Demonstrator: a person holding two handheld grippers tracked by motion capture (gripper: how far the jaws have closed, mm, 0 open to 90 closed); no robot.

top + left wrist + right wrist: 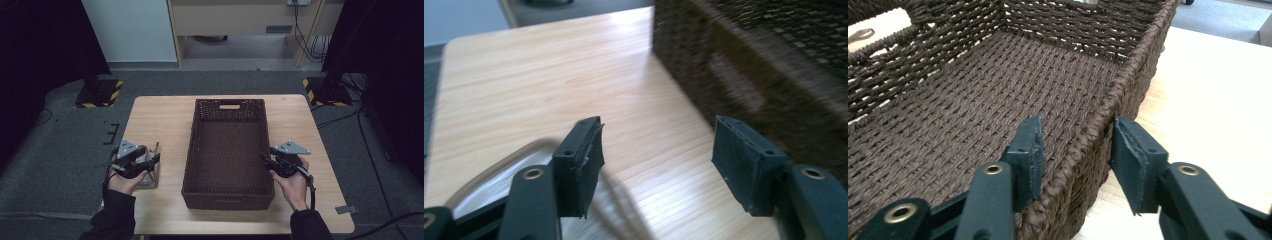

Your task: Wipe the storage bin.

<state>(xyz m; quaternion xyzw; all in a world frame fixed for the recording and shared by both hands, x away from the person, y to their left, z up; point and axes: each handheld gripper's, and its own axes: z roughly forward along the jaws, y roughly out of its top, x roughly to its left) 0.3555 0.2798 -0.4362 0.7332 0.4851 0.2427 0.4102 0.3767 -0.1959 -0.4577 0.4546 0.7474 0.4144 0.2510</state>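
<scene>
Jaws of the right gripper (1075, 160) straddle the right-hand wall of the woven basket (998, 100): one pad sits inside against the rim, the other stands outside with a sliver of daylight between it and the weave. From the right gripper view I cannot tell whether the pads actually press on the wall or merely bracket it. In the high view the same gripper (272, 160) sits at the basket's right long side, about two thirds of the way toward the person, carried by the right hand (292, 182).

Jaws of the left gripper (659, 155) stand wide apart with nothing between them, only bare wood of the table (549, 85) showing in the gap. Just below the left-hand pad, a pale curved wire or rim of some object lies on the tabletop, blurred and too close to name. The dark side of the basket (749, 65) rises just ahead and to the right in that view, not touched by either pad. Seen from above, this gripper (147, 162) hovers over a small pale object (150, 177) near the table's left edge, apart from the basket (227, 150), which stands empty at the middle of the light wooden table (160, 120), its long sides running away from the person.
</scene>
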